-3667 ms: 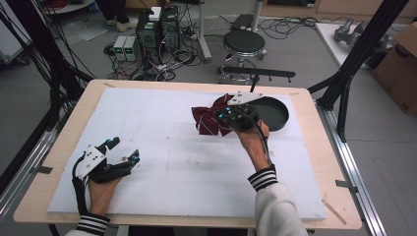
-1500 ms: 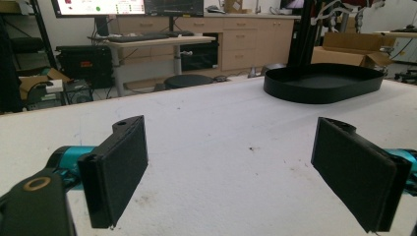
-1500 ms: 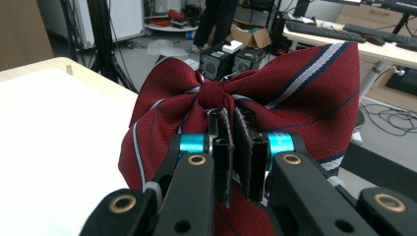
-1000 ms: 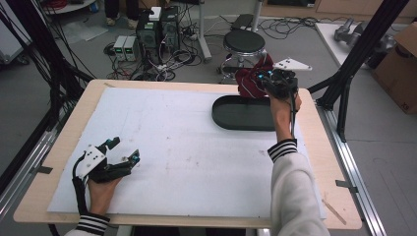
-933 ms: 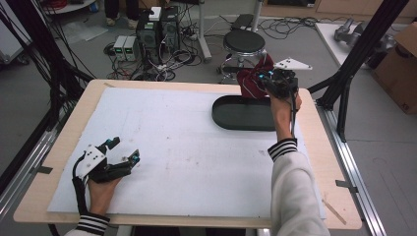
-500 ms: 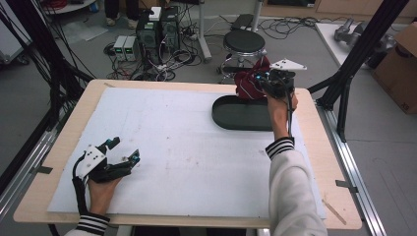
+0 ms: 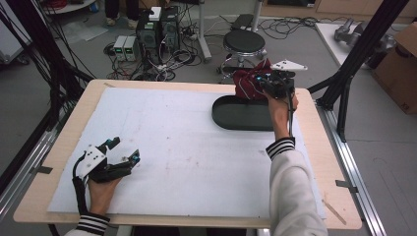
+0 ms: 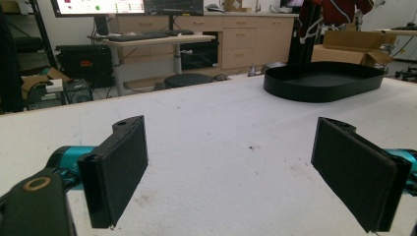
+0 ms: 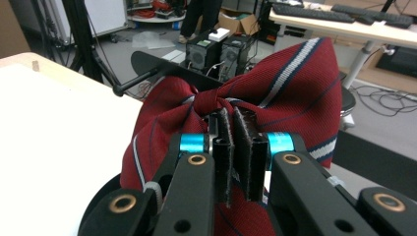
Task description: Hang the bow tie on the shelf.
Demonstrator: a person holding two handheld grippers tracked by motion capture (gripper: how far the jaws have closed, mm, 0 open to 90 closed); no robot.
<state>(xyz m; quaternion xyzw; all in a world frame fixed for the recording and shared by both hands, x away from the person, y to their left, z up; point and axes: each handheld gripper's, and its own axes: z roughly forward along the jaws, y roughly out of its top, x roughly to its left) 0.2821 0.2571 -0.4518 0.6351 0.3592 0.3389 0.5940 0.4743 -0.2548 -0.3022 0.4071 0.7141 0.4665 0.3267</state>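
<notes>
A dark red striped cloth (image 7: pixel 250 82) hangs bunched above the far rim of the black oval tray (image 7: pixel 241 114). My right gripper (image 7: pixel 268 84) is shut on a fold of that cloth (image 9: pixel 290 93); in the right gripper view both jaws pinch the gathered fabric at its knot-like centre. Over at the near left of the table, my left gripper (image 7: pixel 124 151) rests on the white mat, held by a hand, with nothing in it. The left gripper view shows its pads (image 8: pixel 118 167) wide apart and the tray (image 8: pixel 324 81) far off ahead.
A white mat (image 7: pixel 182 147) covers the wooden table (image 7: pixel 59 157). Black frame posts (image 7: pixel 359 54) rise at the far right and far left. A round stool (image 7: pixel 244 42) and computer boxes stand on the floor behind the table.
The right hand lifted the cloth from the table's middle to above the tray's far rim; over the last second it drifted slightly left. The tray now lies bare. The left gripper kept still.
</notes>
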